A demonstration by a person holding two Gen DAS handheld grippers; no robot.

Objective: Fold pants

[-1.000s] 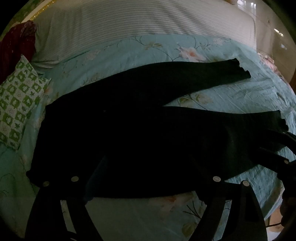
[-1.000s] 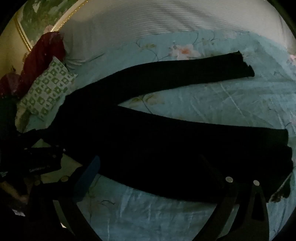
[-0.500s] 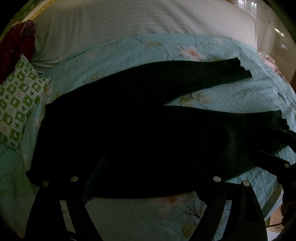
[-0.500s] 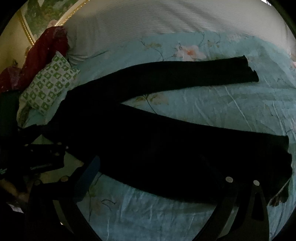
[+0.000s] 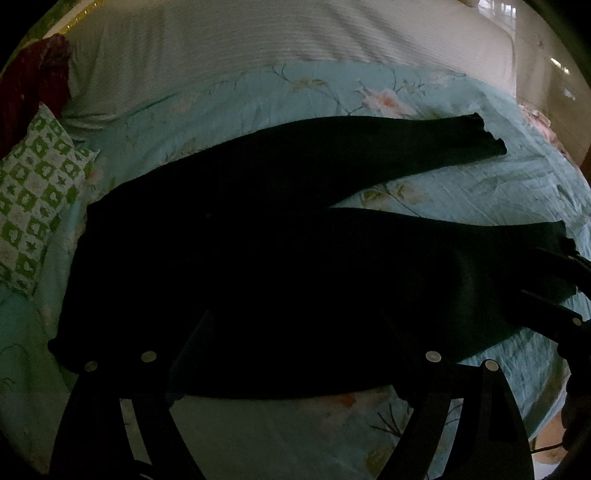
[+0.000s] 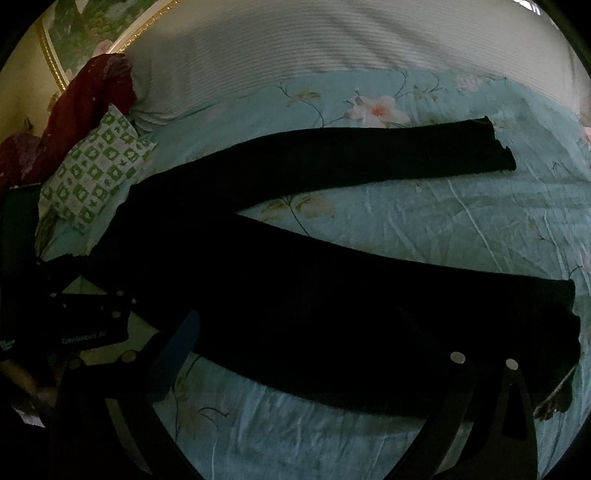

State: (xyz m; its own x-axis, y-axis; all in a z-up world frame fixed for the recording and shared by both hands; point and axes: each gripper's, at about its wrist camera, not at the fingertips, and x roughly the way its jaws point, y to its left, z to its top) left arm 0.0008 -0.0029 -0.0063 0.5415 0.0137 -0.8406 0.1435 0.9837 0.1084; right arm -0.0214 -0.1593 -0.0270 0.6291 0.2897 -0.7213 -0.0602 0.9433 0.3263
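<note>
Black long-legged fabric pants (image 5: pixel 258 266) lie spread flat on the bed w/ the pale turquoise floral bedsheet (image 5: pixel 480 192), waistband at scene left, both legs running right. The far leg (image 5: pixel 369 147) angles up toward the far right; its ruffled cuff ends near a pink flower print. The near leg (image 5: pixel 443 258) runs along the near side, cuff at the right edge of the left wrist view. The legs part in a V, w/ sheet showing between them.

Left tool (image 5: pixel 295 332): fingers set wide, spread over the waist/hip part of the pants, nothing between them. Whether the tips touch the cloth can't be told; too dark. In the right wrist view the left tool (image 6: pixel 85 317) shows at the left by the waistband, over the bed's near left edge.

Right tool (image 6: pixel 317 339): also wide apart, holding nothing, its fingers framing the near leg. The right finger (image 6: pixel 480 376) sits close to the near cuff (image 6: pixel 554 332). In the left wrist view the right tool (image 5: pixel 554 291) appears at far right, beside that same cuff; contact not clear.

Other things: green-and-white checked patterned pillow (image 6: pixel 92 173) at left, just beside the waistband. Dark red cloth (image 6: pixel 88 99) bunched beyond it. White striped blanket (image 6: pixel 314 48) covers the far side of the bed. Gold-framed painting (image 6: pixel 74 29) at the far left corner.
</note>
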